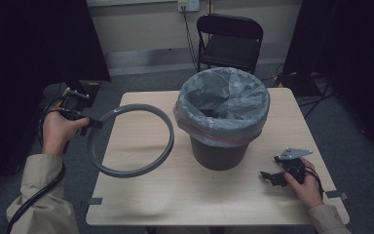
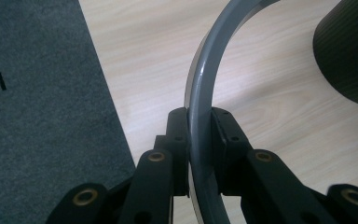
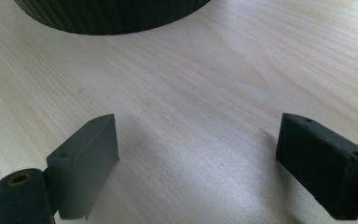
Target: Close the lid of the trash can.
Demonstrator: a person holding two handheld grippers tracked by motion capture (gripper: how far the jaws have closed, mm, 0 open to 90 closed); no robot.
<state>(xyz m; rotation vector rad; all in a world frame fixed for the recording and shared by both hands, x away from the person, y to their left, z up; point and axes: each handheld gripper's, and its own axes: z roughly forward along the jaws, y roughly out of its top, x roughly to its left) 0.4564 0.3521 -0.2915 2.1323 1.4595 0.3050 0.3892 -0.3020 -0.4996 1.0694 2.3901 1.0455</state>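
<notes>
A large grey plastic ring (image 1: 129,140) hangs over the left half of the wooden table (image 1: 141,195). My left gripper (image 1: 93,122) is shut on its left rim, off the table's left edge. In the left gripper view the grey ring (image 2: 200,88) runs up between the two black pads (image 2: 178,128), which press on it from both sides. A dark bin (image 1: 221,119) lined with a grey bag stands at the table's middle, the bag's edge folded over its rim. My right gripper (image 1: 268,176) rests low at the table's right front, open, with bare wood between its pads (image 3: 91,161).
A black folding chair (image 1: 229,41) stands behind the table against the wall. Dark curtains hang at both sides. Cables lie on the floor at the back right. The bin's ribbed base (image 3: 107,16) sits just beyond my right gripper.
</notes>
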